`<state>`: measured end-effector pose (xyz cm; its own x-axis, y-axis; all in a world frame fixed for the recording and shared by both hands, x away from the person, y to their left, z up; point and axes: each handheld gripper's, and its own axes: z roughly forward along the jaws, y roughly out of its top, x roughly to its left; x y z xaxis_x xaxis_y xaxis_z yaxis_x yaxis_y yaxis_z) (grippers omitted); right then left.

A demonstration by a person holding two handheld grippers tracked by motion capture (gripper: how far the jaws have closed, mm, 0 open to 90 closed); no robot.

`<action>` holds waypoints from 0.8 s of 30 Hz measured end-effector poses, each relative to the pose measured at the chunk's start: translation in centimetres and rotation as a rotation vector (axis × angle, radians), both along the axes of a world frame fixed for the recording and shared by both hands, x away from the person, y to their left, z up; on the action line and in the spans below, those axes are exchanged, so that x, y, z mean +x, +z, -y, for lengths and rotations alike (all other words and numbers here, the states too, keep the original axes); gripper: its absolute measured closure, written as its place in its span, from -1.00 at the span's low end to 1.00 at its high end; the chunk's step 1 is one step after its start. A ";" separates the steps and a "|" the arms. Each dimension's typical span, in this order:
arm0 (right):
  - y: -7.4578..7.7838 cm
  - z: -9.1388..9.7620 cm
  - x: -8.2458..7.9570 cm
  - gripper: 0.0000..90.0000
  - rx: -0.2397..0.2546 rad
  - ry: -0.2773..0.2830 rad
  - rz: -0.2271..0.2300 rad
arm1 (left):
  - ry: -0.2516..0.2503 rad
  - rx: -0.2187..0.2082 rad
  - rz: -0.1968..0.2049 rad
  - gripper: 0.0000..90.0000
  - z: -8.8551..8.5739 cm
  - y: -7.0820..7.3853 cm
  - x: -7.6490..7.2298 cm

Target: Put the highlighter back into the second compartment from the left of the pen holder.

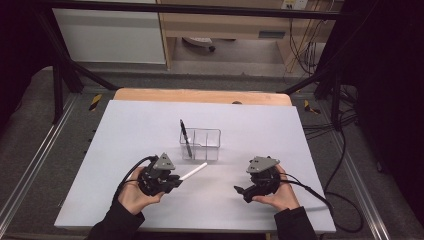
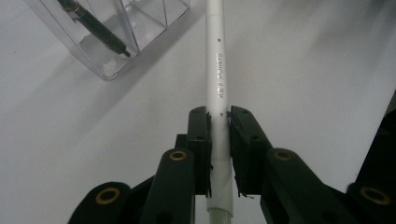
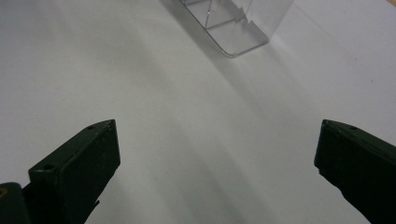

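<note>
A white pen (image 2: pixel 218 70) with grey lettering runs straight out from my left gripper (image 2: pixel 219 116), whose jaws are shut on its barrel. In the high view that pen (image 1: pixel 194 172) sticks out to the right of the left gripper (image 1: pixel 176 181), just above the white table near the front. A clear plastic holder (image 1: pixel 200 145) with compartments stands mid-table, a black pen (image 1: pixel 185 138) leaning upright in its left part. The holder (image 2: pixel 109 39) and the black pen (image 2: pixel 95 29) sit far left in the left gripper view. My right gripper (image 3: pixel 217 154) is open over bare table, right of the holder (image 3: pixel 233 23).
The white board (image 1: pixel 150 130) covers a wooden table whose far edge (image 1: pixel 200 95) shows behind it. Cables (image 1: pixel 325 195) trail off the right side. A black frame rail (image 1: pixel 200 9) crosses the back, with metal rails along both sides.
</note>
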<state>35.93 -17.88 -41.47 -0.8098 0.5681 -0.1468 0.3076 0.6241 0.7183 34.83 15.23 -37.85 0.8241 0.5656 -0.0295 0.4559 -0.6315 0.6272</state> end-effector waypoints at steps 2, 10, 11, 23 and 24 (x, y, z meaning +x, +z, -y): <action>0.1 -0.5 0.0 -0.98 -0.011 0.011 0.006 | -0.007 0.008 0.002 0.73 0.2 0.2 0.1; 0.7 -2.2 -0.1 -0.97 -0.063 0.068 0.039 | -0.044 0.035 0.008 0.73 1.6 1.1 0.8; 0.9 -2.4 -0.2 -0.97 -0.073 0.072 0.042 | -0.049 0.039 0.010 0.73 1.9 1.2 0.9; 1.5 -4.0 -0.5 -0.95 -0.138 0.145 0.097 | -0.106 0.083 -0.001 0.73 5.1 1.1 1.9; 1.6 -4.0 -0.5 -0.95 -0.146 0.147 0.101 | -0.110 0.086 -0.005 0.73 5.4 1.1 2.0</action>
<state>35.40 -13.84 -39.87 -0.8595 0.4116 -0.3031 0.1368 0.7565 0.6395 36.82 9.84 -36.75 0.8815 0.4722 0.0106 0.3838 -0.7293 0.5664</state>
